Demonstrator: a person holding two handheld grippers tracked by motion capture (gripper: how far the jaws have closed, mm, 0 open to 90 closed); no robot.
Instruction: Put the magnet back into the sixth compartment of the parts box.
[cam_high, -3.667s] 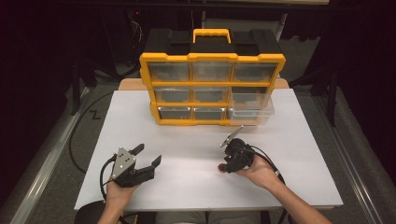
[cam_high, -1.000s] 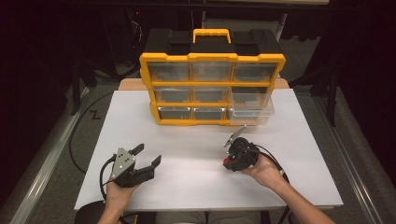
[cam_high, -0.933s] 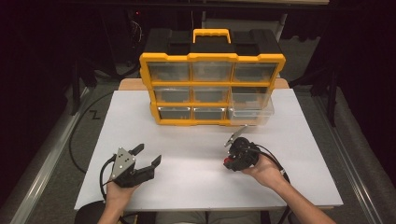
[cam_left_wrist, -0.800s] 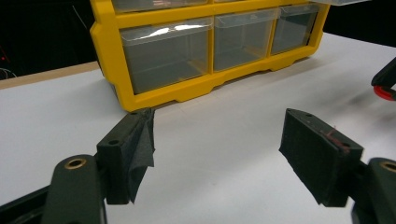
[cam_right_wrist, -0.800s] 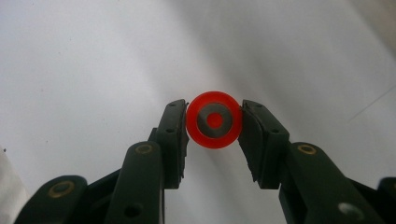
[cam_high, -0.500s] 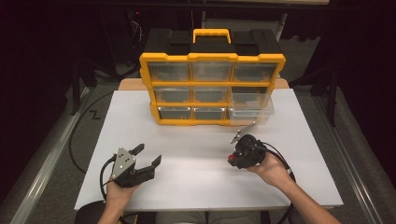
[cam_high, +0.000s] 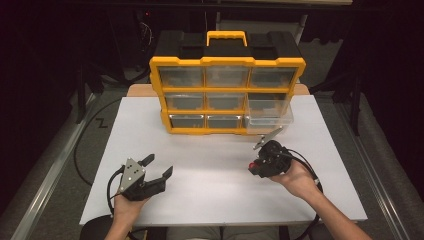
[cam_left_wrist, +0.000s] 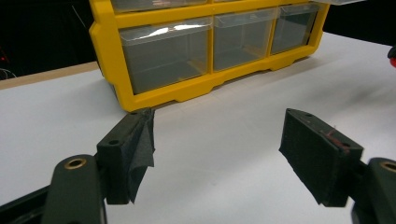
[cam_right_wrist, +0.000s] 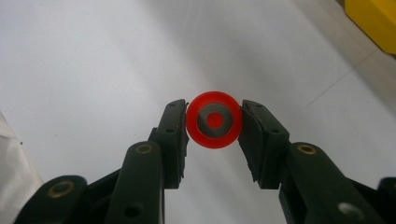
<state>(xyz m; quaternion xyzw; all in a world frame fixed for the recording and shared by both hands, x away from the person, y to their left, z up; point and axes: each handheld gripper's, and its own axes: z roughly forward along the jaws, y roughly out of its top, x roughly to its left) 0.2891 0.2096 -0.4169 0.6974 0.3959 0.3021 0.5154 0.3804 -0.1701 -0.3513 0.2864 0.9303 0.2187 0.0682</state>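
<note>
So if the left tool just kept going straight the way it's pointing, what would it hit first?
Probably the yellow organizer: the left tool, open, points across bare white table at its bottom-left drawer. Depth is uncertain.

- The organiser (cam_high: 227, 85) is showing glossy yellow plastic around clear plastic drawers (cam_left_wrist: 164, 52).
- The bench (cam_high: 220, 175) is looking matt white.
- The ring (cam_right_wrist: 214, 120) is gleaming red, smooth.

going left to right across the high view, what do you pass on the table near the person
Left tongs, open and empty → bare white table → small red round part → right tongs shut on it, held in the person's hand.
</note>
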